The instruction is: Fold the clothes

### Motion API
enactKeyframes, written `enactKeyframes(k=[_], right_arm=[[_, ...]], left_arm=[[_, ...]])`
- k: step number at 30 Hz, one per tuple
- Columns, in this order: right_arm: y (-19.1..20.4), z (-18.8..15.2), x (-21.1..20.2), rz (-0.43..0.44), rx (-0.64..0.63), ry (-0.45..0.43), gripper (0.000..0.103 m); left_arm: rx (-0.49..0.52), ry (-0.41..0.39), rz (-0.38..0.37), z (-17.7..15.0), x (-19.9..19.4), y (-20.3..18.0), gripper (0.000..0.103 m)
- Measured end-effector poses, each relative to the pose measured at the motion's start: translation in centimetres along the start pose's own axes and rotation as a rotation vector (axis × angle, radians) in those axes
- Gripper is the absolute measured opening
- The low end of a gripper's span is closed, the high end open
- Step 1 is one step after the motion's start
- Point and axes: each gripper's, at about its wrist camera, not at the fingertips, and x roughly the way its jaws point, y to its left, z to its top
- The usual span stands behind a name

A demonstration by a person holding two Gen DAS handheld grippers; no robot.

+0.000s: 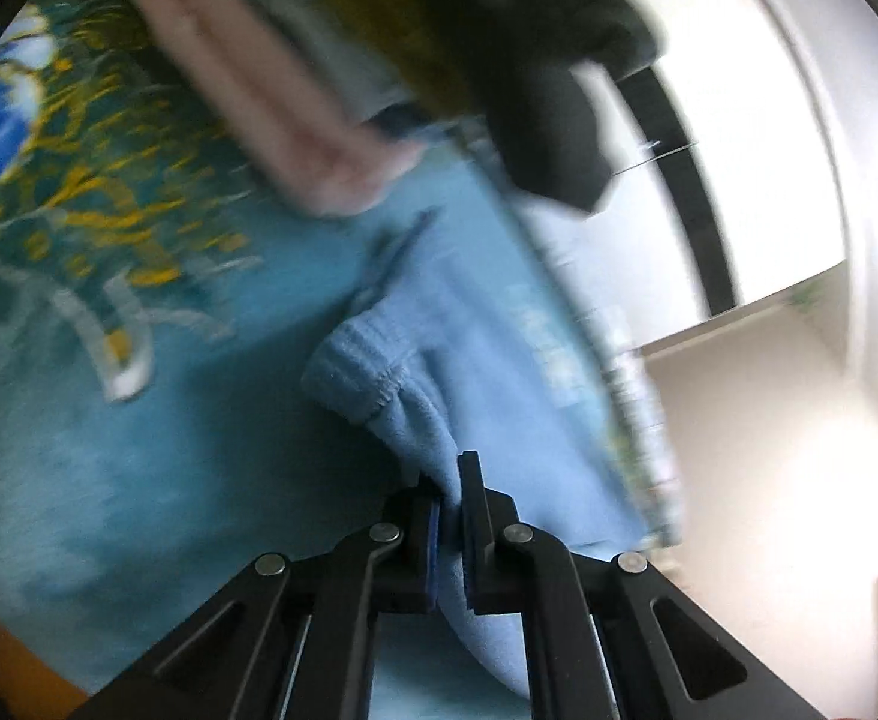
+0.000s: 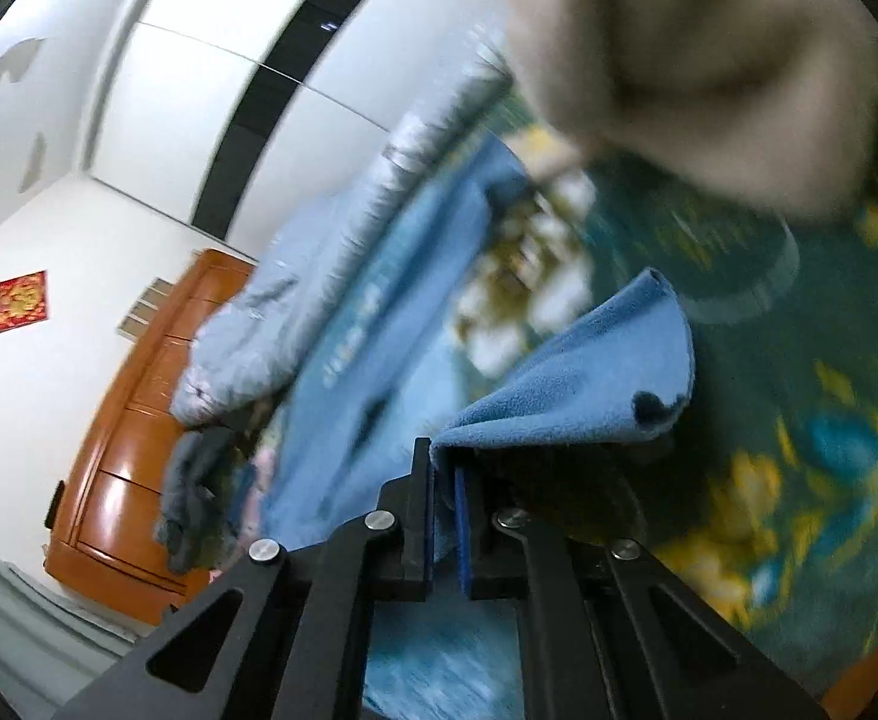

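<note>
Left gripper: the left gripper (image 1: 450, 501) sits at the bottom centre of the left wrist view, jaws closed on a fold of the light blue fleece garment (image 1: 475, 354), which is pinched between the pads.
Right gripper: the right gripper (image 2: 444, 498) sits at the bottom centre of the right wrist view, jaws closed on an edge of the same garment (image 2: 583, 378); the cloth fans out up and to the right from the pads.
Garment: in the left wrist view it runs from the pads up through the middle of the frame, with a ribbed cuff (image 1: 355, 369) left of centre. In the right wrist view a dark spot marks its flap near the middle right.
Surface: a teal bedspread with a yellow pattern (image 1: 103, 204) fills the left side of the left wrist view.
Other clothes: a pink item (image 1: 271, 120) and a dark item (image 1: 559, 96) lie along the top of the left wrist view; a beige item (image 2: 697, 60) fills the upper right of the right wrist view. All are blurred.
Room: a wooden chest of drawers (image 2: 133, 450) stands at the lower left of the right wrist view, with a red square decoration (image 2: 21, 301) on the white wall at the left.
</note>
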Motion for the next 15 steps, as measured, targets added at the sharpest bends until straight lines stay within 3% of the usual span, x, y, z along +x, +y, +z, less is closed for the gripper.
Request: enactKeyframes(k=[3,6,11,15], right_arm=[[1.9,2.6,1.1,0.01,-0.037,-0.035,0.005],[3.9,5.5,2.7,0.009,-0.07,-0.055,0.005],[6.8,10.4,8.5,-0.097,-0.119,-0.018,0.005],[7.0,13.4,13.6,-0.205,-0.132,0.037,0.005]], left_arm=[[0.001,-0.062,-0.06,1.5,-0.1,-2.3,0.006],[0.034,-0.15,-0.018,3.0,0.2,-4.7,0.006],[0.097,-0.251,0.161,5.0,4.7,-8.2,0.006],[0.164,-0.29,0.319,6.6,9.5,-9.6,0.006]])
